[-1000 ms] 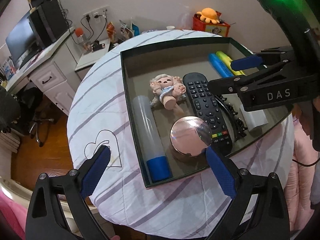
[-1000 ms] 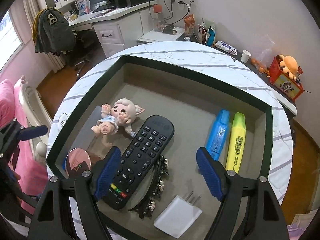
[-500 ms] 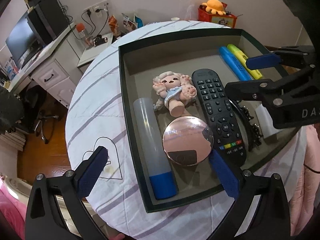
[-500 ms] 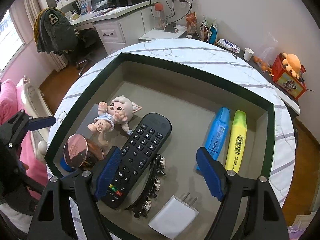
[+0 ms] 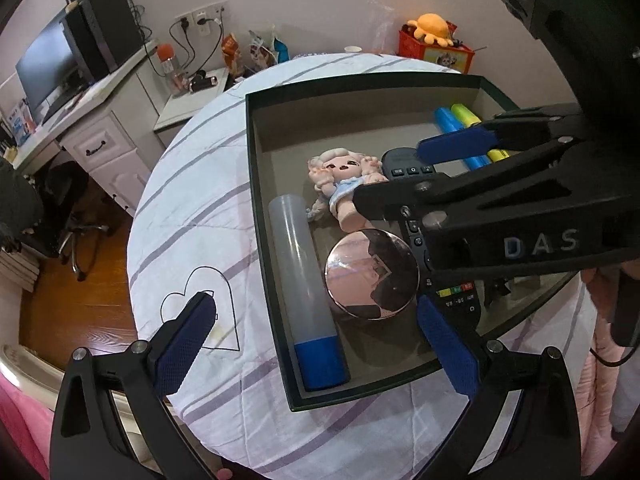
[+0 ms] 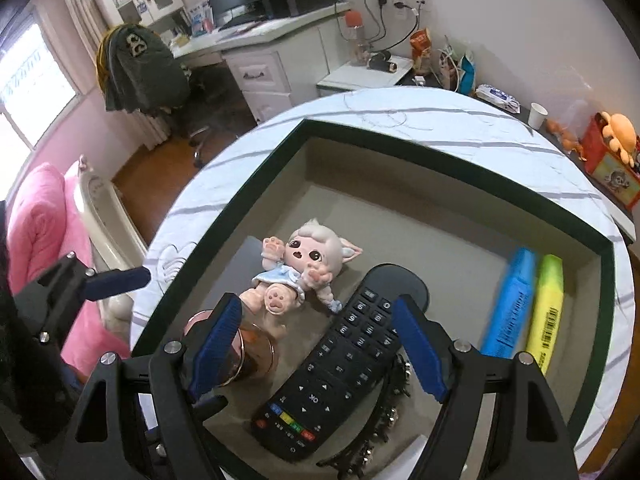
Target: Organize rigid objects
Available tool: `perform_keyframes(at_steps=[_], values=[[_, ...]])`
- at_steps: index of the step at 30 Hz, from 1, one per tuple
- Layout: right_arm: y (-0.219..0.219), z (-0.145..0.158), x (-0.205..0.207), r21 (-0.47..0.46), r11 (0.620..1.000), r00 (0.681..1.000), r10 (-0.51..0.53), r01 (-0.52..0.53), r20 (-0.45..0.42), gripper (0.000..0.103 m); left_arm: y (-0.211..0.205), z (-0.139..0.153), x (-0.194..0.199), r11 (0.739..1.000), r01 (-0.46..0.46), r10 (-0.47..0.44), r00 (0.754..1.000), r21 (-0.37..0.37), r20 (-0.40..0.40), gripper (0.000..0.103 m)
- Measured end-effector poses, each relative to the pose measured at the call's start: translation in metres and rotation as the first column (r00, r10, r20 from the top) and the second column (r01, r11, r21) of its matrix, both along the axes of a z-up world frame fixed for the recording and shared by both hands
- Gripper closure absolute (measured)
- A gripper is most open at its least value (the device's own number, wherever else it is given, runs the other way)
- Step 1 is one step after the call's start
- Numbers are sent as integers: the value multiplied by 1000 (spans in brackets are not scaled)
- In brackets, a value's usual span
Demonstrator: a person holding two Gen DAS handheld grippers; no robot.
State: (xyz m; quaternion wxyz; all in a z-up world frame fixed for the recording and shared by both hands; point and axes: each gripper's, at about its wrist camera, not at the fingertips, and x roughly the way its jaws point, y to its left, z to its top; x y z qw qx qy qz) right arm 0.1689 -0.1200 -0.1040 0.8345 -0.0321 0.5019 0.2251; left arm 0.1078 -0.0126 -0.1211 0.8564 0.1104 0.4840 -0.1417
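A dark green box (image 5: 253, 200) on the round table holds a doll (image 6: 308, 264), a black remote (image 6: 344, 364), a round pink compact (image 5: 372, 276), a clear tube with a blue cap (image 5: 300, 272), and a blue highlighter (image 6: 510, 304) beside a yellow one (image 6: 546, 308). My right gripper (image 6: 316, 344) hangs over the remote's top end and the doll's feet. Its jaws are closing, and the pads touch nothing. My left gripper (image 5: 316, 344) is open above the box's near corner, astride the tube's cap and the compact's edge.
A black studded chain (image 6: 384, 412) lies along the remote's right side. Striped cloth (image 5: 192, 216) is bare left of the box. Beyond the table are a white desk (image 6: 256, 60), an office chair (image 6: 140, 68), pink bedding (image 6: 40, 216) and an orange plush (image 5: 434, 28).
My right gripper has slid left from over the remote and highlighters toward the doll and compact, and its jaws have narrowed. The left gripper has barely moved.
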Motion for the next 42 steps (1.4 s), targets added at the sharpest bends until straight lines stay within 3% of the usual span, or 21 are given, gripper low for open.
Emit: perform_keyframes(at_steps=[2,6,19,24,31,37,42], values=[[1,0,1,22,1000,1000,5,-5,7,49,3,0,2,1000,-8,8,1000,-24,-2,1],[3,2,1,27,999,1000,17,-18,19,59,3,-1,6,999,-10,9,1000,-41,-9,1],[3,6,13,43,999,997,-9,6,70,60,5,-3,7,997,-16,15,1000,-72,-20,1],[4,-3,8,53,998,1000,23,-22,-15,59,6,-2,5,997,-8,6,1000,-83,-21,1],[10,-12,12,83,995,996,65,-60,-53,59,6,-3,5,997,-11,9,1000,-77,-24,1],[6,-9,15,105,992,997,76,-74,-15,59,5,-3,8,996,-15,13,1000,-85,-23,1],[12,-6,23,70,994,996,83,-84,25,58,8,-3,9,995,-13,10,1000,-96,-25,1]])
